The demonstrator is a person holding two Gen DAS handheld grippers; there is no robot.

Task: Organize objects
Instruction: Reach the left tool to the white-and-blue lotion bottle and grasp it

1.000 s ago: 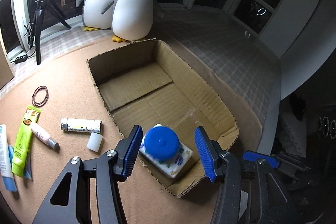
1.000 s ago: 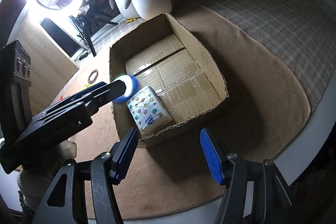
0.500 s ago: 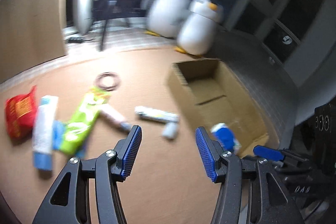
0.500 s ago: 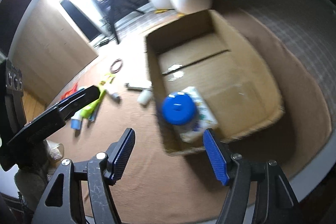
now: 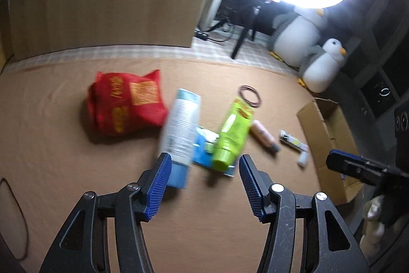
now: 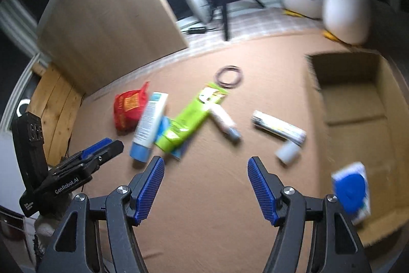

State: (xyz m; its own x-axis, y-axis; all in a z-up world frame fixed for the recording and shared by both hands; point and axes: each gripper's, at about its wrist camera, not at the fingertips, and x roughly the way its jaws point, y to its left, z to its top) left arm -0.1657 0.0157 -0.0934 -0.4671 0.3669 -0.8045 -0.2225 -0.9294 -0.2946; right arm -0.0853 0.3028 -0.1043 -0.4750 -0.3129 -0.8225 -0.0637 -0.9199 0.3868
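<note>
Tan worktop (image 5: 76, 183), items scattered. Only your right view shows inside the cardboard box (image 6: 358, 104): blue-lidded jar (image 6: 350, 191) at 4 o'clock. Both grippers' jaws wide apart, empty.

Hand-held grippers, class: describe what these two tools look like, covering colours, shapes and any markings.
The left hand-held gripper and the right hand-held gripper each have black angular frames with silver screws and two ribbed blue pads. White lettering reading GenRobot.AI marks the left one's black body in the right wrist view.
</note>
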